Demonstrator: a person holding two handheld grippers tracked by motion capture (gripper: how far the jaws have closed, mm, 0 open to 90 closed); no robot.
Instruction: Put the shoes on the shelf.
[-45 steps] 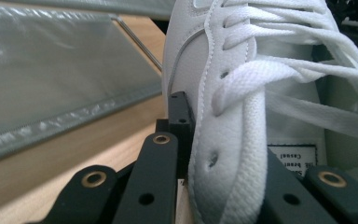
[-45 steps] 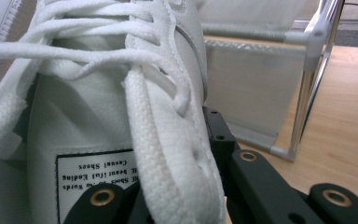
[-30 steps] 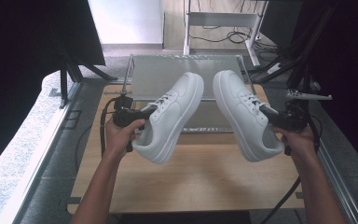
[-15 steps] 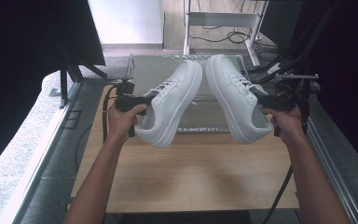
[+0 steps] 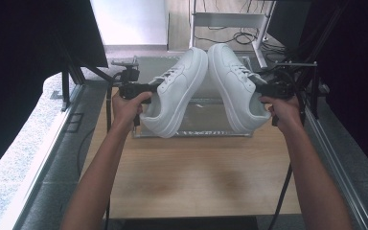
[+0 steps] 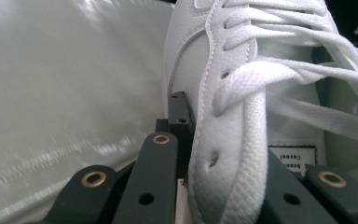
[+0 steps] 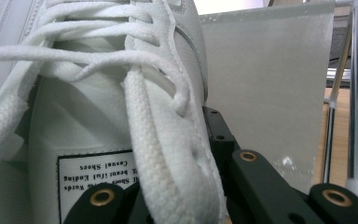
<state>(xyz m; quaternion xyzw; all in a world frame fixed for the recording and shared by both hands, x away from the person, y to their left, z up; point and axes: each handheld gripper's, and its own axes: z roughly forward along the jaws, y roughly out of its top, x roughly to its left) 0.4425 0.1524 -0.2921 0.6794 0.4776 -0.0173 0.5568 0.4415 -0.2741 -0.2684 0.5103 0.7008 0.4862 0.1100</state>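
Both white sneakers are up in the air over the table's far edge, toes almost touching. Left gripper (image 5: 148, 88) pinches the left sneaker (image 5: 179, 91) by its lace-side collar, right gripper (image 5: 263, 89) pinches the right sneaker (image 5: 235, 86) likewise. Tongue label (image 7: 98, 172) reads "Casual Shoes".

A light wooden bench (image 5: 191, 172) stood in a metal frame, with grey speckled floor (image 5: 14, 158) at its left. Black curtains (image 5: 24, 52) hung on both sides. Beyond the bench stood a white metal rack (image 5: 230, 21) with cables (image 5: 220, 37) under it, on a paler, bright floor.
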